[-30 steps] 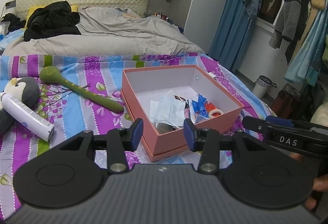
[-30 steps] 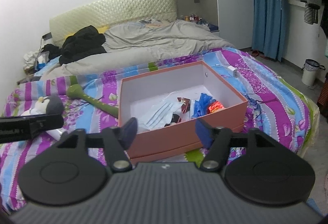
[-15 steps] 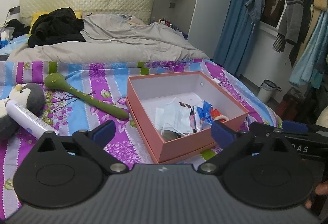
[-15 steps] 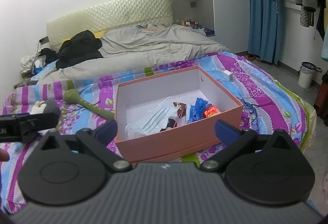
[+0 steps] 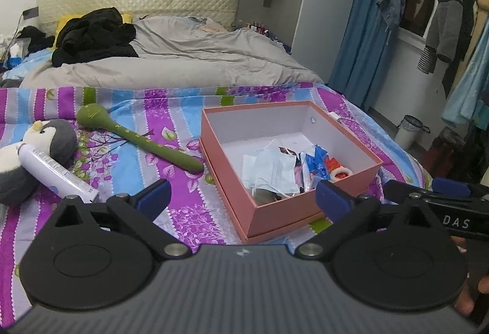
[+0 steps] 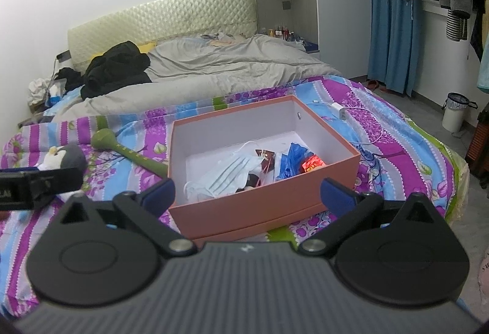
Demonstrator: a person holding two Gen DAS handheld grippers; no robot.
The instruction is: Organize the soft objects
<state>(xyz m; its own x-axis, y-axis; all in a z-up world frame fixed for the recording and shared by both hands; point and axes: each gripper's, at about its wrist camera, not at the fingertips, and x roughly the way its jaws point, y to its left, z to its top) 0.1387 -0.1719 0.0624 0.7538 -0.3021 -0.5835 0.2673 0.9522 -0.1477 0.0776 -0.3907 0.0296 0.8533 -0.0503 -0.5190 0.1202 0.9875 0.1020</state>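
A pink open box [image 5: 305,211] sits on the striped bedspread and holds pale blue face masks [image 5: 272,172], a blue wrapper and a red item. Left of it lie a green long-handled soft stick [image 5: 137,141], a penguin plush [image 5: 52,138] and a white tube [image 5: 55,172] resting against the plush. My left gripper [image 5: 243,198] hovers open before the box's near corner, with nothing between its fingers. My right gripper [image 6: 248,193] is also wide open, facing the box's front wall [image 6: 259,208]. Masks [image 6: 226,175], stick [image 6: 122,147] and plush [image 6: 65,155] show there too.
A grey duvet [image 5: 183,59] and black clothes [image 5: 91,37] cover the bed's far half. A white charger and cable [image 6: 339,109] lie right of the box. The bed's edge drops at the right, with a bin [image 6: 455,114] on the floor. Clothes hang by the blue curtain.
Both grippers' jaws have spread from partly closed to wide open. Neither hand has shifted, and nothing on the bed has moved.
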